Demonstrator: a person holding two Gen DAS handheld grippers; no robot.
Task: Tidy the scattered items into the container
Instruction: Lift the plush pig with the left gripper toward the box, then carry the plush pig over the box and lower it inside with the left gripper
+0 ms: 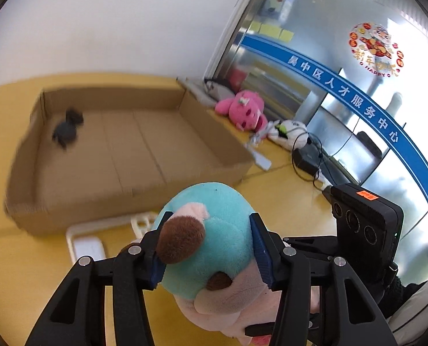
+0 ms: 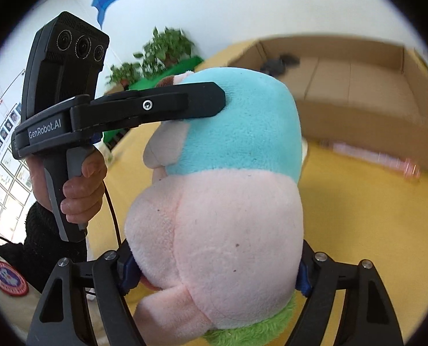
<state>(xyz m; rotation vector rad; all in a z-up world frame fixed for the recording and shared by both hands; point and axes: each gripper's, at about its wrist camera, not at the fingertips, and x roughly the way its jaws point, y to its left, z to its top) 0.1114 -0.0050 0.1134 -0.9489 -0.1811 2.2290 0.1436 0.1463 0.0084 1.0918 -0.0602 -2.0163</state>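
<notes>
- Near the cardboard box (image 1: pixel 121 150), above the yellow table (image 1: pixel 286 201), my left claw (image 1: pixel 206 248) and right claw (image 2: pixel 214 274) both clench the plush toy (image 1: pixel 211 239).
- Plush: turquoise top, pale pink body, brown patches.

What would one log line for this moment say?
left gripper: shut on plush toy | right gripper: shut on plush toy | cardboard box: ahead, holds dark item

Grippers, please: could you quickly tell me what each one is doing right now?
Left gripper: shut on the teal top of the plush toy.
Right gripper: shut on the same toy's pink lower body.
</notes>
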